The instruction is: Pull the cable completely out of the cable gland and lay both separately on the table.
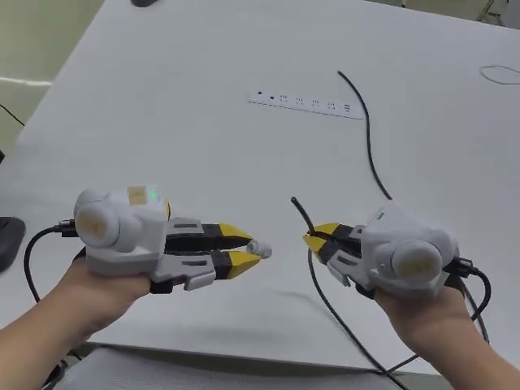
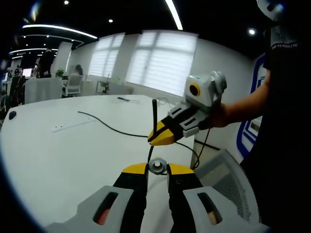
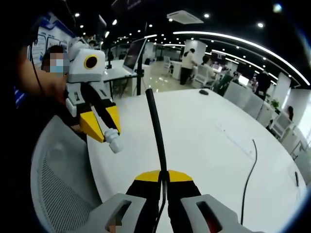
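Above table (image 1: 203,154), left tool (image 1: 253,248) pinching cable gland (image 1: 262,250), right tool (image 1: 311,237) clamped on cable (image 1: 367,138), gland's bore (image 2: 157,166) facing left gripper view

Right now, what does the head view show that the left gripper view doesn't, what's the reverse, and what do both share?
Head view's own: the person's left hand wrapped under the left gripper and that gripper's white body. Left gripper view's own: windows with blinds and a mesh chair back. Shared: the cable gland in the left jaws, the right gripper shut on the black cable, which is apart from the gland, and the white power strip.
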A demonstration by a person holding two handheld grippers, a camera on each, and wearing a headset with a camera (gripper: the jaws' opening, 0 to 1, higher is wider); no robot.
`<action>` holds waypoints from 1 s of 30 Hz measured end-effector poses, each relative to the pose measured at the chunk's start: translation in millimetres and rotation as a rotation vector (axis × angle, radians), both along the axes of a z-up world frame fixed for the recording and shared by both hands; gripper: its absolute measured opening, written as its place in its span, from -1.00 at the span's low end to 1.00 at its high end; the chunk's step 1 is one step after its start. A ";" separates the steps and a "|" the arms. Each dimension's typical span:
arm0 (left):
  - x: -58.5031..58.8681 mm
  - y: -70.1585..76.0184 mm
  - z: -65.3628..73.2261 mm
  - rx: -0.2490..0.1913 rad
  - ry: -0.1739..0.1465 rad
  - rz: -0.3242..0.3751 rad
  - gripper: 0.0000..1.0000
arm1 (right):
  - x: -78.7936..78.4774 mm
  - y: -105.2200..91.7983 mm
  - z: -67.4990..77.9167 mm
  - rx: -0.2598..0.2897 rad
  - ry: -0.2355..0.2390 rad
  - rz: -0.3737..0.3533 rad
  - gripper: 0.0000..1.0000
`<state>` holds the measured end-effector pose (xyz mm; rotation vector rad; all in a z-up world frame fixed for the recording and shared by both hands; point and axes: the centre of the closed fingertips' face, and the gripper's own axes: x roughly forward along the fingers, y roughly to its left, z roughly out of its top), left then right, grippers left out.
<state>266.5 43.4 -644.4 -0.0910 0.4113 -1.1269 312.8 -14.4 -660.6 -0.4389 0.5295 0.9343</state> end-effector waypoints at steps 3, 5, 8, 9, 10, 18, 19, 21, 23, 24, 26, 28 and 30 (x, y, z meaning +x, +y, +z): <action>-1.1 4.2 -6.0 -0.007 0.015 0.008 -0.70 | 3.3 6.4 0.0 -0.014 0.006 0.020 -1.00; -1.0 7.5 -11.1 -0.007 0.020 0.016 -0.70 | 5.8 9.7 -1.2 -0.024 0.009 0.030 -1.00; -0.2 12.0 -16.1 -0.012 0.023 0.028 -0.70 | 9.1 14.1 -3.0 -0.038 0.018 0.042 -1.00; 0.0 13.6 -17.5 -0.012 0.019 0.032 -0.70 | 10.3 16.9 -3.9 -0.043 0.022 0.049 -1.00; 0.2 14.7 -18.0 -0.012 0.011 0.035 -0.70 | 11.4 18.8 -4.4 -0.047 0.024 0.054 -1.00; 0.9 28.8 -32.4 -0.011 0.013 0.063 -0.70 | 25.3 40.1 -5.6 -0.053 0.043 0.080 -1.00; 0.7 30.1 -34.2 -0.010 0.015 0.065 -0.70 | 26.6 42.5 -6.0 -0.054 0.043 0.085 -1.00; -0.6 32.7 -38.7 -0.006 0.022 0.067 -0.70 | 29.6 47.8 -8.9 -0.063 0.047 0.095 -1.00; -1.2 34.8 -42.1 -0.005 0.026 0.069 -0.70 | 31.2 52.3 -10.8 -0.069 0.049 0.105 -1.00; -1.4 36.4 -45.0 -0.004 0.029 0.070 -0.70 | 32.3 55.7 -12.2 -0.072 0.050 0.111 -1.00; -1.2 39.1 -49.2 -0.002 0.029 0.071 -0.70 | 34.6 62.2 -14.4 -0.071 0.056 0.116 -1.00; -1.2 41.0 -52.4 -0.003 0.037 0.075 -0.70 | 36.3 68.5 -17.0 -0.072 0.062 0.118 -1.00; -0.7 43.7 -57.0 -0.005 0.044 0.076 -0.70 | 39.2 78.9 -23.4 -0.090 0.052 0.138 -1.00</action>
